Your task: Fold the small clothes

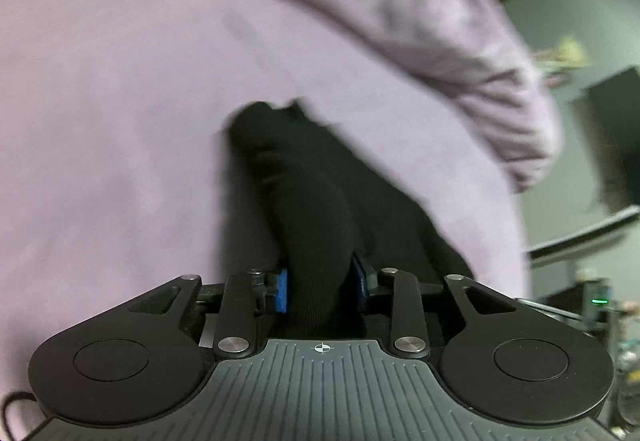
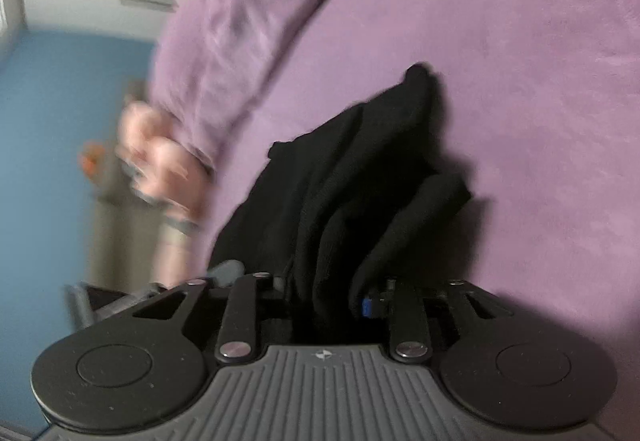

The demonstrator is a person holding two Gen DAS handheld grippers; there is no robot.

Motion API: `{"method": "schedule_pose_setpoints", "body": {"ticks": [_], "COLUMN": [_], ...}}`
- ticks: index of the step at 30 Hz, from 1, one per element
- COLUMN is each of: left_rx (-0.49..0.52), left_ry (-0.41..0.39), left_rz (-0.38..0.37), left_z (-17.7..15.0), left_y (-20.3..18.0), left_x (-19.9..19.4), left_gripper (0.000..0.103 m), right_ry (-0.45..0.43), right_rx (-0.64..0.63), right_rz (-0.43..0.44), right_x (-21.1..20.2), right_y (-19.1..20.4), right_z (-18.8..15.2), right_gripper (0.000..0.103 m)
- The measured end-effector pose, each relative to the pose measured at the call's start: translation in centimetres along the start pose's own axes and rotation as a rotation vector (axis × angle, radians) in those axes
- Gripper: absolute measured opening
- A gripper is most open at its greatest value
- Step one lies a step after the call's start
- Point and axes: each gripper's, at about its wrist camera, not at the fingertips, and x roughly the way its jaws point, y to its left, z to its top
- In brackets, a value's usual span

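A small black garment [image 1: 304, 185] hangs bunched in front of a person's lilac sweatshirt. My left gripper [image 1: 320, 285] is shut on the black cloth, which is pinched between its blue pads [image 1: 282, 289]. In the right wrist view the same black garment [image 2: 360, 177] drapes in folds from my right gripper [image 2: 332, 301], which is shut on it; only one blue pad [image 2: 366, 307] peeks out. Both views are motion-blurred.
The person's lilac torso [image 1: 120, 101] and sleeve [image 1: 460, 41] fill the left view. Their hand [image 2: 160, 161] and sleeve [image 2: 224, 41] show at left in the right view, against a blue wall [image 2: 60, 121]. A cluttered room corner [image 1: 592, 161] lies to the right.
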Motion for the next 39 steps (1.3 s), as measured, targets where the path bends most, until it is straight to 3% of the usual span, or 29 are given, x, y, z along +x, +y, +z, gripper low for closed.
{"method": "schedule_pose_setpoints", "body": {"ticks": [3,4,5,7,10,12,13,15,16,19,21,25,28,33,35,36,39], "left_rx": [0.073,0.1,0.122,0.147,0.177,0.196,0.199,0.21,0.223,0.281,0.255,0.218,0.239,0.278,0.238,0.211,0.151], "left_ry": [-0.08,-0.116,-0.148,-0.213,-0.321,-0.359,-0.356,-0.352,-0.356,-0.392,-0.405,-0.403,-0.318,-0.308,-0.302,-0.312,-0.342], "left_rz": [0.16,0.167,0.162,0.164,0.24,0.253,0.233,0.212,0.242,0.308,0.272,0.236,0.263,0.228,0.214,0.181,0.11], "left_z": [-0.5,-0.5,-0.2,0.7,2.0,2.7,3.1,3.8,4.1,4.1,4.2,3.4,1.6,-5.9,-8.8,-10.3,-13.1], "left_y": [0.0,-0.4,-1.1,-2.3,-4.1,-4.4,-4.3,-3.7,-3.8,-3.2,-2.1,-1.4,-1.1,2.9,4.6,5.3,6.4], "left_x": [-1.7,-2.2,-2.2,-1.5,1.5,3.7,4.9,7.3,8.6,11.5,12.2,10.1,7.2,1.6,-0.3,-1.3,-3.1], "left_gripper": [0.037,0.046,0.061,0.072,0.072,0.072,0.072,0.072,0.072,0.09,0.093,0.092,0.091,0.091,0.091,0.091,0.092], "right_ry": [-0.167,-0.248,-0.302,-0.305,-0.223,-0.268,-0.313,-0.405,-0.435,-0.468,-0.467,-0.484,-0.421,-0.404,-0.357,-0.341,-0.345], "right_rx": [-0.178,-0.231,-0.255,-0.224,-0.212,-0.252,-0.276,-0.337,-0.358,-0.365,-0.355,-0.349,-0.3,-0.402,-0.315,-0.249,-0.082], "right_rz": [-0.363,-0.413,-0.395,-0.289,-0.245,-0.335,-0.384,-0.464,-0.471,-0.45,-0.444,-0.401,-0.339,-0.341,-0.381,-0.376,-0.199], "right_x": [-1.6,-2.1,-2.2,-0.6,5.0,7.6,8.3,8.9,9.1,9.4,9.7,9.3,6.7,-0.4,-2.8,-3.8,-6.6], "right_y": [3.6,5.2,6.5,8.3,9.1,8.6,8.3,7.2,6.3,4.5,4.0,3.8,4.3,4.2,2.7,1.7,-0.7], "right_z": [-1.6,-2.0,-2.3,-2.4,-1.7,-1.5,-1.3,-1.1,-0.8,0.1,0.7,0.1,-1.4,-10.6,-13.7,-14.8,-17.6], "right_gripper": [0.039,0.04,0.043,0.045,0.043,0.038,0.03,0.03,0.031,0.032,0.032,0.036,0.038,0.042,0.059,0.058,0.058]}}
